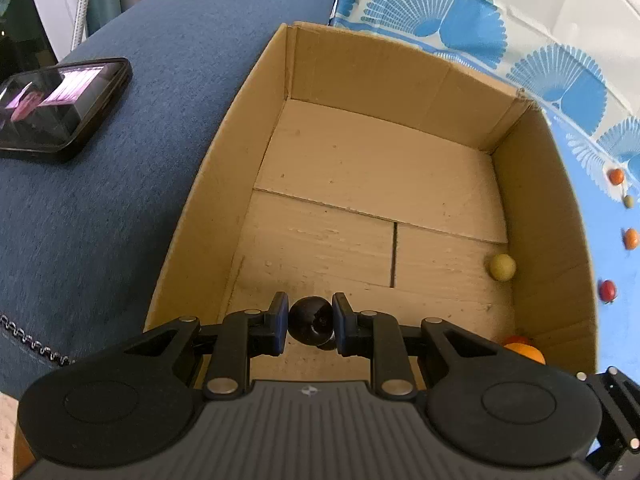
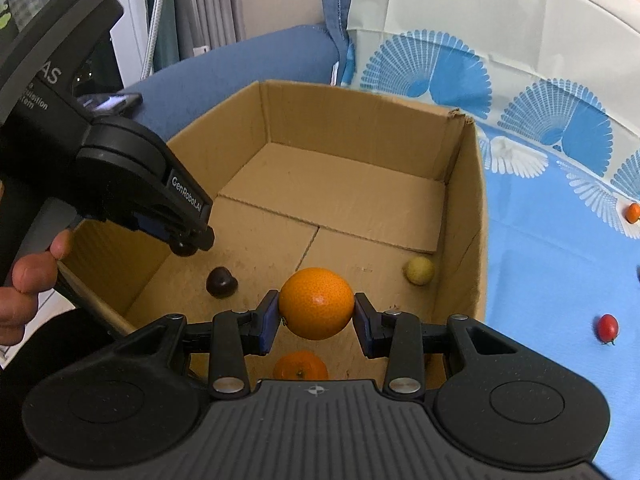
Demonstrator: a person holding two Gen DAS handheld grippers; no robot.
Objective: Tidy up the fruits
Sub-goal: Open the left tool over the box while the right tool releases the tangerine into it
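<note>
An open cardboard box (image 1: 400, 76) (image 2: 360, 120) sits between a blue cushion and a patterned cloth. My left gripper (image 1: 310, 324) is shut on a dark plum (image 1: 311, 321) held over the box's near left part; it also shows in the right wrist view (image 2: 188, 246). My right gripper (image 2: 316, 314) is shut on an orange (image 2: 316, 303) above the box's near edge. On the box floor lie a second dark plum (image 2: 221, 282), a yellow-green fruit (image 1: 502, 267) (image 2: 419, 271) and another orange (image 2: 300, 366) (image 1: 524, 350).
A phone (image 1: 60, 108) lies on the blue cushion (image 1: 120, 220) left of the box. Small orange, red and green fruits (image 1: 608, 290) (image 2: 607, 327) lie on the blue patterned cloth (image 2: 540, 260) right of the box.
</note>
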